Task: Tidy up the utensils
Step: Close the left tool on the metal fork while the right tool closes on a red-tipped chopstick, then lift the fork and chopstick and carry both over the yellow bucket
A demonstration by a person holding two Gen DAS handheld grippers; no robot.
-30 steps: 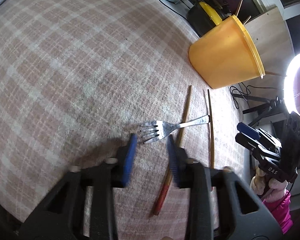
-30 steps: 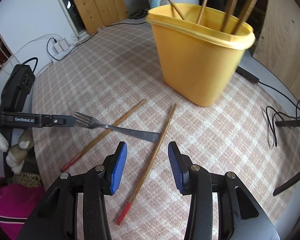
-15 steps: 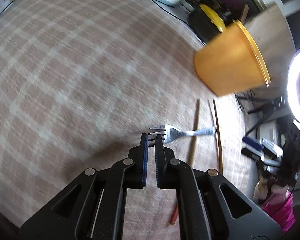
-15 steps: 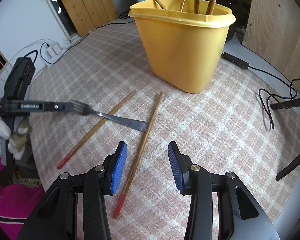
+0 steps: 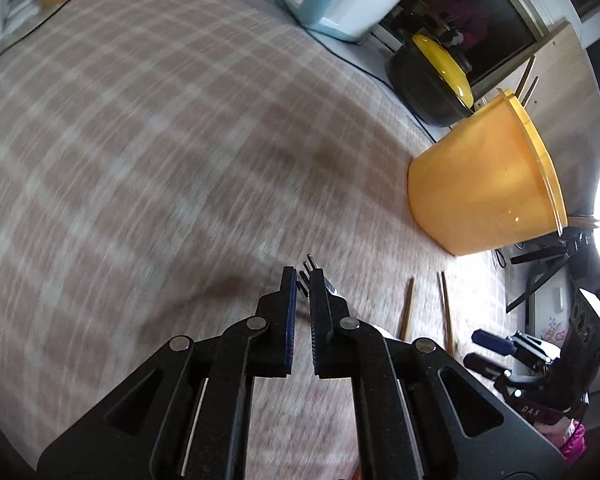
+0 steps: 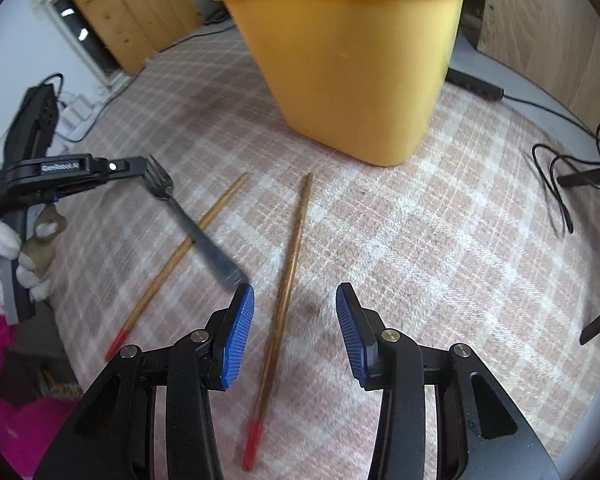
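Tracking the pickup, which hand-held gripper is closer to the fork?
Left. The left hand-held gripper is clamped on the fork at its tines; the right hand-held gripper hovers open beside its handle end.

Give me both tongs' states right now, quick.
Left tongs: closed on the fork, gripping its tine end.
Right tongs: open, holding nothing, above a chopstick.

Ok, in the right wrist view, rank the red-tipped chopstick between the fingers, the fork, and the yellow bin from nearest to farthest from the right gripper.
1. Red-tipped chopstick: lies between the open fingers of the right gripper, on the cloth.
2. Fork: handle end just past the left fingertip, head clamped in the left gripper.
3. Yellow bin: straight ahead, beyond both chopsticks.
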